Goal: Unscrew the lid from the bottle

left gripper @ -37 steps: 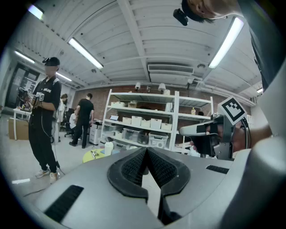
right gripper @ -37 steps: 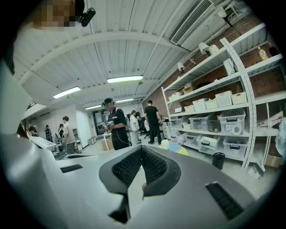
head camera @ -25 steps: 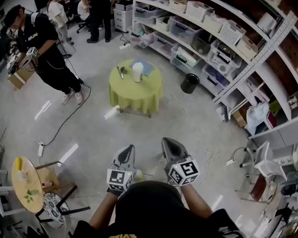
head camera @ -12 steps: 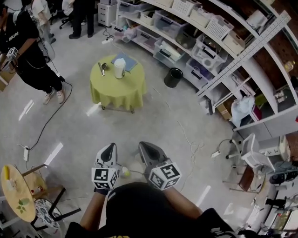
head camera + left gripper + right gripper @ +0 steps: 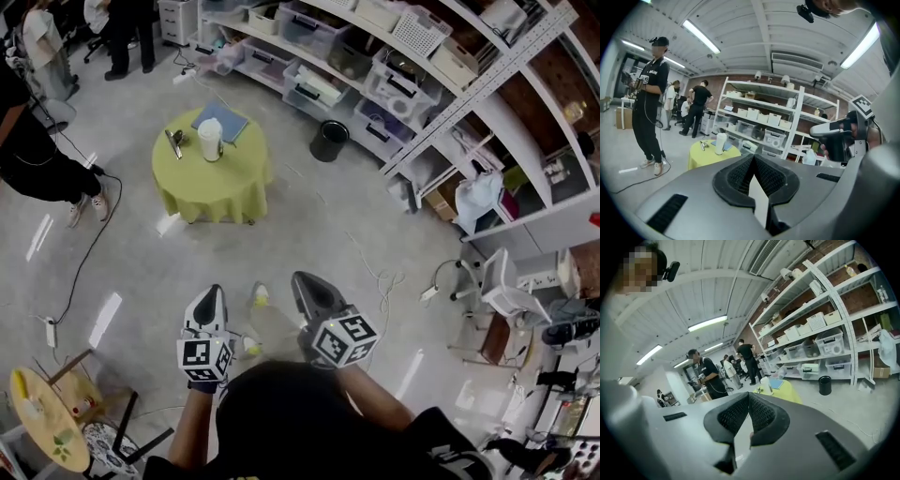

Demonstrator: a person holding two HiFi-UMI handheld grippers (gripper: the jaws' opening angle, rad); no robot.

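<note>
Two closed, empty hand-held grippers (image 5: 209, 296) (image 5: 307, 282) abreast, tips forward

A round surface draped in yellow-green cloth (image 5: 230, 183) stands on the grey concrete floor (image 5: 309, 234). A flat blue sheet (image 5: 223, 122) lies at its 12 o'clock edge (paper or cloth, too small to tell). A black cylindrical waste bin (image 5: 329, 141) stands at the surface's 2 o'clock, near white metal shelving (image 5: 473, 92) loaded with plastic crates. A person in black clothes (image 5: 28, 159) stands at 9 o'clock.

Grey concrete floor (image 5: 281, 216); white shelving (image 5: 412, 84) with storage bins; black waste bin (image 5: 329, 141); ceiling strip lights (image 5: 701, 36).
</note>
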